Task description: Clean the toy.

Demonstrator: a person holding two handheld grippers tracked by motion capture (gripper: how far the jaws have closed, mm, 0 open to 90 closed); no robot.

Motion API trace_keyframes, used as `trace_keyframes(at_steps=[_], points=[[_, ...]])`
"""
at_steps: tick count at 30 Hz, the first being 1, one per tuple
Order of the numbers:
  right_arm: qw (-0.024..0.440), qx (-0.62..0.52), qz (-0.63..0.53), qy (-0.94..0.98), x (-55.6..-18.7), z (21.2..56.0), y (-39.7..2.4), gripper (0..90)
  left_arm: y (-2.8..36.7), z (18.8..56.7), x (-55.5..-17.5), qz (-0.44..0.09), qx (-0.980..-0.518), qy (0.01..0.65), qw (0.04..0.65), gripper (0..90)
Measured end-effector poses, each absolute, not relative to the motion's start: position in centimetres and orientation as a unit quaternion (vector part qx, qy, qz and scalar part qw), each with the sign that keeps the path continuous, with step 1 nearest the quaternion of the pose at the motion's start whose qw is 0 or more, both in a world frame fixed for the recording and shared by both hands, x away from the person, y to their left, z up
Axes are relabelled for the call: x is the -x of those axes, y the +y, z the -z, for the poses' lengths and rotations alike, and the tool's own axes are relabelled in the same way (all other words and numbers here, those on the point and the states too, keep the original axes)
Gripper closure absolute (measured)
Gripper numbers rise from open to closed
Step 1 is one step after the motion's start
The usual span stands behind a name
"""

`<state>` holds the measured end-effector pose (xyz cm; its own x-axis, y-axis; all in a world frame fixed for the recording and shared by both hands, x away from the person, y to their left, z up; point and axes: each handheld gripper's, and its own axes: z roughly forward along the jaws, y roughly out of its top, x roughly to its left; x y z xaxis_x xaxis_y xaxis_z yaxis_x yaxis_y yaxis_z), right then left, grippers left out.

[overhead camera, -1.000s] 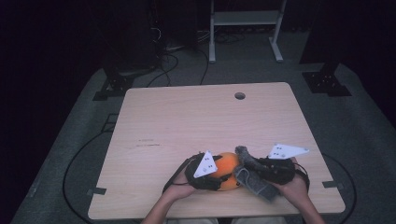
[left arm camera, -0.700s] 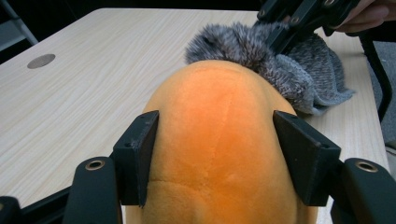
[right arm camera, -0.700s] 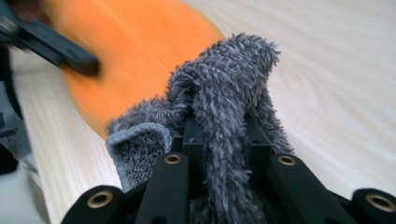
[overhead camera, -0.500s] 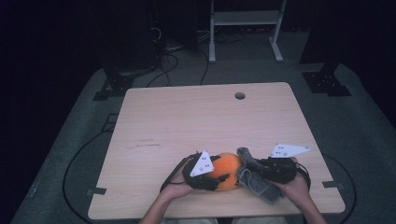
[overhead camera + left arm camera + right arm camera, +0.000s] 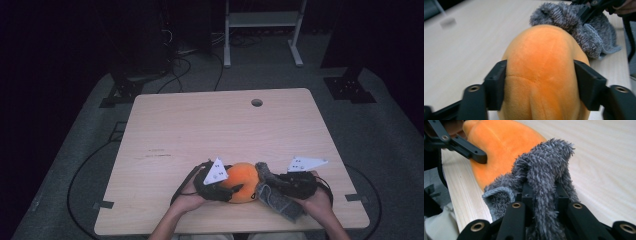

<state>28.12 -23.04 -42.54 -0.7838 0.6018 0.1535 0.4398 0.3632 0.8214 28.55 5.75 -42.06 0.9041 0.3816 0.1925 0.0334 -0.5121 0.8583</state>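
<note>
High view: near the front edge of the table (image 5: 200, 130) a person's two hands hold a gripper each, and between them sit an orange plush (image 5: 243, 181) and a grey cloth (image 5: 276, 197) — the two touching.

From the left gripper view, the left gripper (image 5: 539, 83) has the plush (image 5: 541, 75) between its jaws; the pads press into both flanks and dent the fabric, so it is clamped on the plush, and the jaws have just been closing a little further on it. Behind the plush lies the fuzzy cloth (image 5: 584, 32), resting against its far side, with the right gripper's black jaws biting into it at the top right.

From the right gripper view, the right gripper (image 5: 544, 195) is pinched tight on a fold of the cloth (image 5: 544, 170) — the fold stands up in a hump above the jaws. The plush (image 5: 501, 147) lies just beyond on the wood, one jaw of the left gripper pressed into its side.
</note>
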Motion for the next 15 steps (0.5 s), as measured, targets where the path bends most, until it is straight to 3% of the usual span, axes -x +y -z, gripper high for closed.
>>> trace_keyframes(at_steps=[2, 5, 9, 11, 13, 15], points=[[0.093, -0.306, -0.494, 0.809, -27.7, 41.4, -23.0, 75.5, 5.4, 42.0, -27.9, -0.226, -0.847, 0.06, 0.477, 37.5], [0.096, -0.289, -0.518, 0.799, -27.5, 40.1, -22.2, 75.5, 4.9, 42.1, -27.7, -0.232, -0.849, 0.035, 0.473, 36.6], [0.092, -0.294, -0.496, 0.811, -28.0, 41.7, -21.5, 75.6, 5.6, 42.2, -29.0, -0.185, -0.851, 0.112, 0.479, 15.8], [0.088, -0.304, -0.493, 0.811, -28.4, 42.2, -21.9, 75.6, 6.2, 42.1, -29.6, -0.165, -0.848, 0.154, 0.479, 10.3], [0.084, -0.308, -0.485, 0.814, -28.4, 42.4, -22.2, 75.6, 6.6, 42.2, -29.9, -0.148, -0.844, 0.172, 0.487, 14.2], [0.081, -0.311, -0.479, 0.817, -28.4, 42.6, -22.5, 75.5, 6.5, 42.5, -29.7, -0.159, -0.844, 0.158, 0.488, 24.9]])
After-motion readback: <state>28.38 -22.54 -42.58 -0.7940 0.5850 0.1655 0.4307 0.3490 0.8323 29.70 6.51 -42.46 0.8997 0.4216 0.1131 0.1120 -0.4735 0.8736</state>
